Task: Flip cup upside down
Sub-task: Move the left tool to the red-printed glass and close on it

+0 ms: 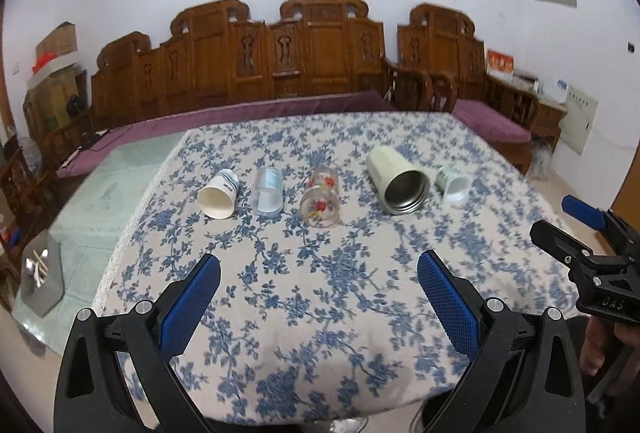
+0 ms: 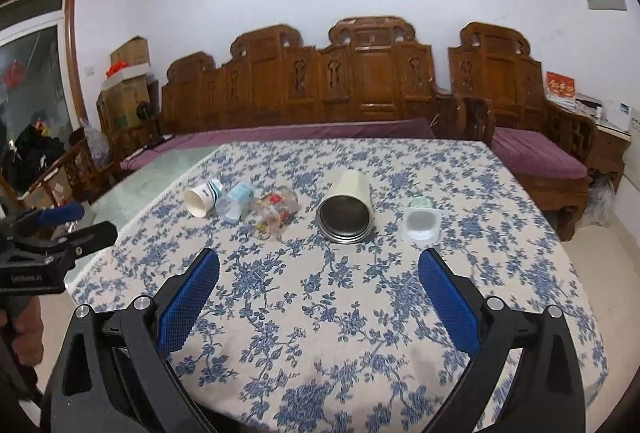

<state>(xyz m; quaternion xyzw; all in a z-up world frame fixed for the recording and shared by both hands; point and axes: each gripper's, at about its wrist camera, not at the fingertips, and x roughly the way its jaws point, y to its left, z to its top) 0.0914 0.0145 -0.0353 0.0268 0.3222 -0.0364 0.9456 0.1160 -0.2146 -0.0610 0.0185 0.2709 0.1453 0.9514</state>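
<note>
Several cups lie on their sides in a row on the floral tablecloth (image 1: 320,293), mouths toward me: a white paper cup (image 1: 219,195) (image 2: 201,198), a clear plastic cup (image 1: 269,193) (image 2: 236,204), a flowered glass (image 1: 320,204) (image 2: 272,213), a cream steel-lined tumbler (image 1: 398,179) (image 2: 348,209), and a small white-green cup (image 1: 452,184) (image 2: 419,222). My left gripper (image 1: 318,269) is open and empty above the near half of the table. My right gripper (image 2: 318,269) is open and empty, short of the tumbler.
A carved wooden sofa (image 1: 280,57) with purple cushions stands behind the table (image 2: 520,313). A green mat (image 1: 96,201) lies to the left, with a grey tray (image 1: 42,277) on it. The other gripper shows at the right edge of the left wrist view (image 1: 592,253).
</note>
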